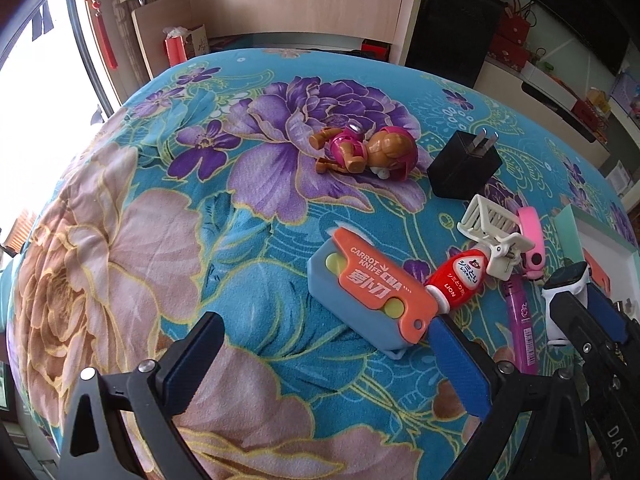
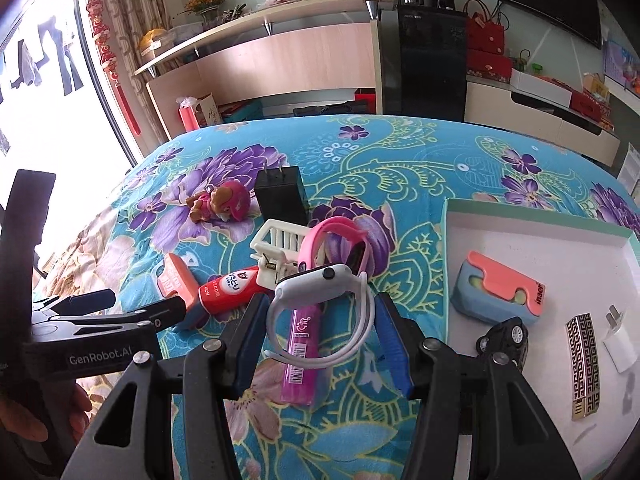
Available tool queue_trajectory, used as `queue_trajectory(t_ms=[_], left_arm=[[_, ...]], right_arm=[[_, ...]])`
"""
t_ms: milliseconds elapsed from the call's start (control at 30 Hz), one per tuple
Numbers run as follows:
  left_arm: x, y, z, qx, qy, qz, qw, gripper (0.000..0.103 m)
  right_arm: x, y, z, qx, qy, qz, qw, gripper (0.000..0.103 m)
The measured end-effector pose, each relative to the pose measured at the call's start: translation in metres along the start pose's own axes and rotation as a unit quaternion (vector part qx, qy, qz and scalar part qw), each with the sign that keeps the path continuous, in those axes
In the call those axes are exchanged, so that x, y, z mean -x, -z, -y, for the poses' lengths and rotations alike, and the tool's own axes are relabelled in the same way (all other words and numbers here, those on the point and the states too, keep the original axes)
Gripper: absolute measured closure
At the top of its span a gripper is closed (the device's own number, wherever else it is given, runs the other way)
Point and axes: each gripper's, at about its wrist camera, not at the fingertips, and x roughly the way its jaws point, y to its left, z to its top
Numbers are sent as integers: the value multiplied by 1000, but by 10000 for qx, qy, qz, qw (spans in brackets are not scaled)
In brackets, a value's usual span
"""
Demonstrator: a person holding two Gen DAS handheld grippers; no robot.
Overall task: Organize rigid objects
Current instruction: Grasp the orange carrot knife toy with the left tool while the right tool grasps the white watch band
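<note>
My right gripper point(image 2: 320, 320) is shut on a white smartwatch point(image 2: 320, 284), holding its band above a magenta lighter point(image 2: 302, 356). My left gripper point(image 1: 324, 344) is open just in front of an orange and blue carrot knife point(image 1: 372, 288), touching nothing. A red tube point(image 1: 460, 280), a white clip point(image 1: 496, 232), a pink watch point(image 2: 332, 236), a black charger point(image 1: 464, 168) and a pink toy pup point(image 1: 368, 152) lie on the floral blanket. The white tray point(image 2: 540, 232) at right holds another carrot knife point(image 2: 500, 292), a black toy car point(image 2: 506, 340), a patterned bar point(image 2: 584, 364) and a white plug point(image 2: 618, 344).
A wooden headboard shelf point(image 2: 280, 60) stands behind the blanket, a black cabinet point(image 2: 424, 64) and low units to its right. A window point(image 2: 40, 100) is at left. The left gripper point(image 2: 100, 312) shows at the left of the right wrist view.
</note>
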Motion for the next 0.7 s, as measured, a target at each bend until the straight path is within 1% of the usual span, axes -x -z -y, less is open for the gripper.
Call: queue_trajectory(t_ms=[133, 200, 233, 333, 600, 700], left_arm=[[-4, 2, 7, -219, -44, -63, 9997, 0], [-6, 2, 9, -286, -208, -35, 9994, 0], [-9, 2, 8, -273, -259, -38, 9993, 0], [-18, 0, 1, -76, -175, -88, 9998, 0], [-27, -14, -11, 145, -312, 276, 9990, 0], [-29, -18, -15, 220, -303, 371, 9986, 0]], right_arm=[[1, 0, 5, -63, 8, -3, 10000, 48], [1, 0, 5, -58, 5, -11, 10000, 48], [1, 0, 4, -58, 5, -9, 10000, 48], [1, 0, 4, -58, 0, -4, 10000, 48], [0, 0, 5, -65, 25, -20, 10000, 48], [1, -1, 6, -83, 31, -3, 10000, 48]])
